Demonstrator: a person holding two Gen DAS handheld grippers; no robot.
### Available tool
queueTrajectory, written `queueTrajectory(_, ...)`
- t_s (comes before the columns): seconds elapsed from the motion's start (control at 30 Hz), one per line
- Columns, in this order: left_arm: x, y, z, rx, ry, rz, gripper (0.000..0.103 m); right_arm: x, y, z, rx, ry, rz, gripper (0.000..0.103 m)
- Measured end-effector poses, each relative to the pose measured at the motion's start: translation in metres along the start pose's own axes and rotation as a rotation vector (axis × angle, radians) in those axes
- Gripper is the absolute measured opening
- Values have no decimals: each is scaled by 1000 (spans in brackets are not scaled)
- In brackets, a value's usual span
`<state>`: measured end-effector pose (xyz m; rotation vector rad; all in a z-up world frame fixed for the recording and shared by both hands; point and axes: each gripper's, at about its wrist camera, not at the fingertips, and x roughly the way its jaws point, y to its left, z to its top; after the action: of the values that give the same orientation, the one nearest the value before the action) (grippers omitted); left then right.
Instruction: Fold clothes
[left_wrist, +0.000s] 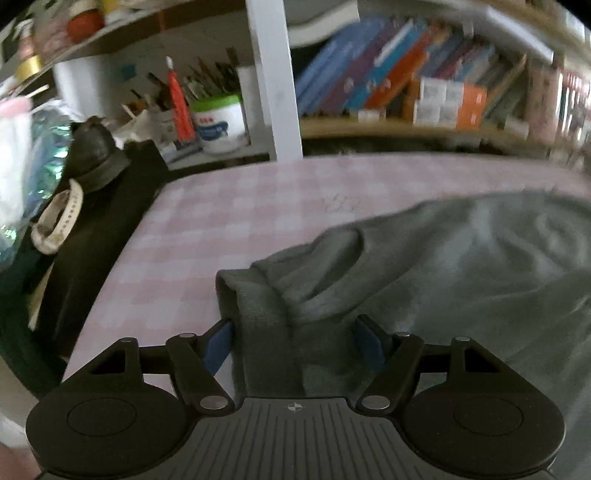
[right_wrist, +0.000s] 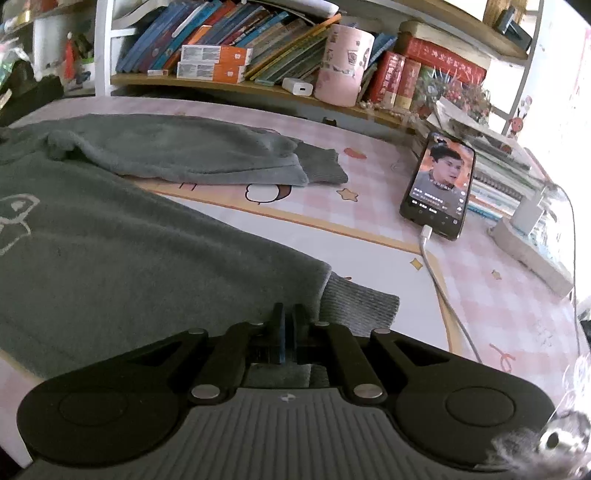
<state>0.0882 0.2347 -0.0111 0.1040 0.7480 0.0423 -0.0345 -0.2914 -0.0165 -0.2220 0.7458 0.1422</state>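
A grey fleece sweater lies spread on the pink checked table. One sleeve stretches across the far side. My right gripper is shut on the sweater's lower corner, where the fleece meets the ribbed hem. In the left wrist view, the other sleeve's cuff lies bunched between the blue pads of my left gripper. Those jaws stand wide apart, with the left pad at the cuff's edge. The view is blurred.
A phone with a lit screen leans on stacked books at the right, its white cable trailing toward the front edge. A bookshelf and a pink cup line the back. A black object with a wristwatch sits off the table's left edge.
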Motion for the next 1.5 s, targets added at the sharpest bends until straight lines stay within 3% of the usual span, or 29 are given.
queueTrajectory(0.13, 18, 16, 13, -53, 7, -3, 71, 3, 2, 4, 13, -2, 20, 4)
queueTrajectory(0.3, 42, 24, 35, -47, 4, 65, 71, 13, 14, 15, 23, -18, 74, 4)
queueTrajectory(0.57, 75, 51, 56, -146, -9, 134, 71, 44, 29, 44, 59, -64, 142, 4)
queueTrajectory(0.7, 74, 55, 53, -178, -29, 152, 72, 63, 30, 60, 61, -78, 138, 4)
queueTrajectory(0.83, 44, 50, 46, -105, -90, 223, 72, 74, 29, 70, 39, -81, 123, 4)
queueTrajectory(0.93, -3, 62, 31, -147, -197, 183, 72, 73, 29, 69, 38, -91, 126, 6)
queueTrajectory(1.03, -52, 68, 6, -238, -271, 90, 72, 64, 28, 59, 63, -122, 158, 20)
queueTrajectory(1.07, -66, 68, -6, -260, -277, 80, 72, 59, 27, 55, 71, -134, 170, 24)
queueTrajectory(1.27, -113, 61, -73, -341, -292, 116, 72, 29, 29, 35, 87, -199, 178, 25)
queueTrajectory(1.43, -123, 48, -105, -391, -301, 124, 73, 24, 19, 24, 116, -182, 116, 26)
queueTrajectory(1.5, -122, 47, -114, -426, -289, 112, 73, 25, 10, 19, 161, -175, 108, 34)
